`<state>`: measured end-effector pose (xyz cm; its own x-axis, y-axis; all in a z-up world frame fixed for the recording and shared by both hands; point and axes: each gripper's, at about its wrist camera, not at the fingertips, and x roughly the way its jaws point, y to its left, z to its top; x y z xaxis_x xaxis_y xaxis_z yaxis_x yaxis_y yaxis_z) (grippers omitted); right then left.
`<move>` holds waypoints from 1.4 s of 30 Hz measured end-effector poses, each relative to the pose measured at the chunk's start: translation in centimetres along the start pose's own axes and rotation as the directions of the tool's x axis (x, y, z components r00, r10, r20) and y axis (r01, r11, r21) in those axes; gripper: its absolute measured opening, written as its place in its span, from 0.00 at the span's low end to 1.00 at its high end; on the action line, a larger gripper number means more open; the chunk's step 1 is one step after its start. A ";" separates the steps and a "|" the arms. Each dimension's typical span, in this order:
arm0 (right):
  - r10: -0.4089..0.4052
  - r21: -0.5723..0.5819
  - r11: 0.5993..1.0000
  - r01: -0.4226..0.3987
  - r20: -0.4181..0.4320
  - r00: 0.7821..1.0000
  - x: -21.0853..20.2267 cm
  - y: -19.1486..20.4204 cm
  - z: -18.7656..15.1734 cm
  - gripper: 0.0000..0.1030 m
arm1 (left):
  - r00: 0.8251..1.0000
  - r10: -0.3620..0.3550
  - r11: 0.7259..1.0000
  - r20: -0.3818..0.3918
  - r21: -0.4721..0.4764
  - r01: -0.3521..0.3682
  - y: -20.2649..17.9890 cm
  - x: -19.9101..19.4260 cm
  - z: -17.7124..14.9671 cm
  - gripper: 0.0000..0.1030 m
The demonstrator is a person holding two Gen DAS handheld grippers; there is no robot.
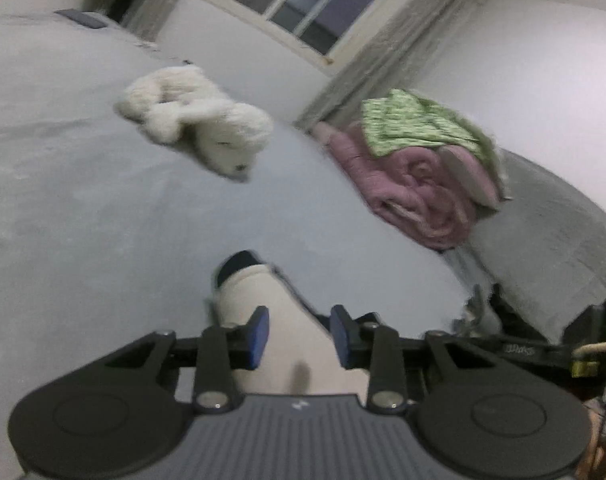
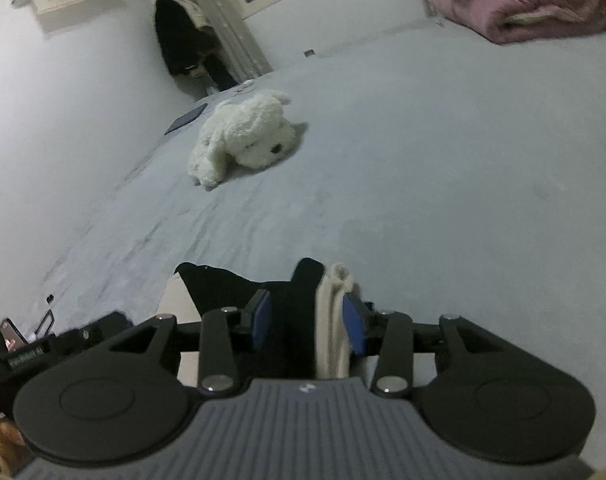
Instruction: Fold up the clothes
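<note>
Now the cream-and-black garment point(image 2: 331, 320) lies between both tools' point(image 1: 299, 336) open fingers.

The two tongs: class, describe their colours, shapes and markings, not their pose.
Both the left tongs and the right tongs look alike: blue pads on black linkage arms, two round black discs either side, and a grey ribbed body with a small white logo. No sleeves show.

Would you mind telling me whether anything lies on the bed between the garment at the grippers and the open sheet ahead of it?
Nothing visible does. The cream-and-black garment sits at the right gripper, with bare sheet ahead. The plush dog and pink blanket lie farther off, well apart.
</note>
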<state>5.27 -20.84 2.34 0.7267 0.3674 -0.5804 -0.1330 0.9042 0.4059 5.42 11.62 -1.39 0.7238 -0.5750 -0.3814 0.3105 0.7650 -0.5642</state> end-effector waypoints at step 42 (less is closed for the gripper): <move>-0.031 -0.293 0.955 0.035 0.019 0.999 -1.8 3.1 -5.2 0.44 | 0.983 -0.130 0.965 -0.131 0.212 0.156 -1.0 -1.7 -3.8 0.37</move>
<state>0.00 -17.54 0.99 0.7433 0.3350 -0.5790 -0.2990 0.9407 0.1605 1.55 10.79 -2.95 0.5901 -0.7029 -0.3971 0.5436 0.7096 -0.4483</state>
